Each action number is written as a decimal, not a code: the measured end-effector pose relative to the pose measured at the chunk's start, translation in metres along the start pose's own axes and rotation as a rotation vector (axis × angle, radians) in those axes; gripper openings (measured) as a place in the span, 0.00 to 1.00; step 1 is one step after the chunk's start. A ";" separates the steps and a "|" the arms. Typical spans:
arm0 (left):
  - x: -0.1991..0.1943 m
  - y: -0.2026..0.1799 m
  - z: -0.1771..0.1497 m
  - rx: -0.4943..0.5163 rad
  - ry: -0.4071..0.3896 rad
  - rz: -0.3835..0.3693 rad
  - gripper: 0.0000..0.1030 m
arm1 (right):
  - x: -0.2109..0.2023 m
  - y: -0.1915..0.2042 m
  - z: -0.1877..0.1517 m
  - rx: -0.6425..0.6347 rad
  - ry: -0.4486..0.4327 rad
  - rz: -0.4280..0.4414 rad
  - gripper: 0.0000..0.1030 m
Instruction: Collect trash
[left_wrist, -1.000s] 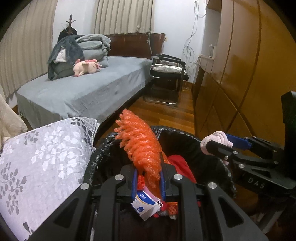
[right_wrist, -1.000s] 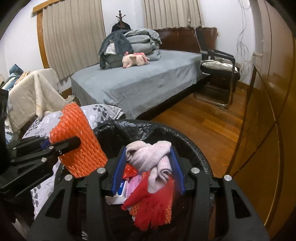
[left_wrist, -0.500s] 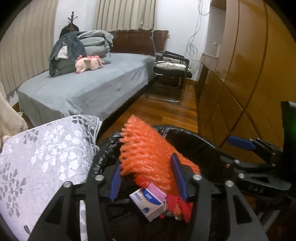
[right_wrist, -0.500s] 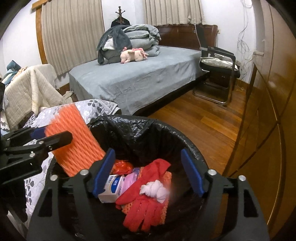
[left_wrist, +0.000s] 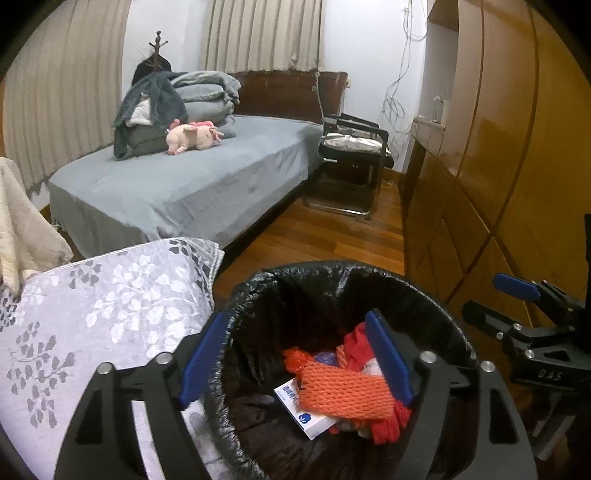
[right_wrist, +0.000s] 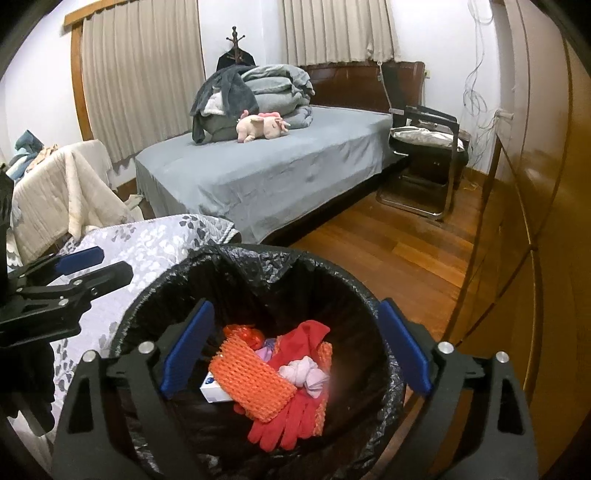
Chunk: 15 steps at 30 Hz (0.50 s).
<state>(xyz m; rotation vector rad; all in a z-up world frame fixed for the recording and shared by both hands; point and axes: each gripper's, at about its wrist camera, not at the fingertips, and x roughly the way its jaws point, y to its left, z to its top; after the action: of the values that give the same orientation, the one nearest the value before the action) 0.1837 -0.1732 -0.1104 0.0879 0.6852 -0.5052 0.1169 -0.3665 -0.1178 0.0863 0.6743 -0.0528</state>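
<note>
A bin lined with a black bag (left_wrist: 332, 280) (right_wrist: 258, 266) stands below both grippers. Inside lie an orange foam net (left_wrist: 343, 393) (right_wrist: 251, 380), a red glove (right_wrist: 291, 417), a small white and blue box (left_wrist: 314, 419) (right_wrist: 216, 391) and a balled pink-white cloth (right_wrist: 304, 373). My left gripper (left_wrist: 295, 362) is open and empty above the bin's left rim. My right gripper (right_wrist: 295, 350) is open and empty above the bin. Each gripper shows in the other's view: the right one (left_wrist: 517, 306) at the right edge, the left one (right_wrist: 85, 266) at the left.
A grey floral cushion (left_wrist: 92, 314) (right_wrist: 147, 240) touches the bin's left side. A grey bed (left_wrist: 192, 184) (right_wrist: 277, 170) with folded blankets and a pink plush toy (right_wrist: 262, 125) lies beyond. A black chair (left_wrist: 351, 147) and wooden wardrobes (left_wrist: 498, 166) line the right. Wooden floor (right_wrist: 388, 251) lies between.
Both grippers opened. The orange foam net dropped from the left gripper into the bin; the pink-white cloth dropped from the right gripper into the bin.
</note>
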 end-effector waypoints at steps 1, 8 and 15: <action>-0.006 0.001 0.000 -0.004 -0.007 0.001 0.80 | -0.004 0.001 0.001 0.002 -0.007 0.005 0.88; -0.041 0.010 -0.003 -0.030 -0.027 0.027 0.94 | -0.033 0.012 0.009 0.026 -0.036 0.049 0.93; -0.079 0.023 -0.010 -0.066 -0.042 0.072 0.94 | -0.068 0.035 0.019 0.001 -0.064 0.084 0.95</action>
<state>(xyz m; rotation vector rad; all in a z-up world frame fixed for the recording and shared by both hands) 0.1363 -0.1177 -0.0704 0.0395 0.6545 -0.4135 0.0781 -0.3323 -0.0587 0.1134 0.6057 0.0246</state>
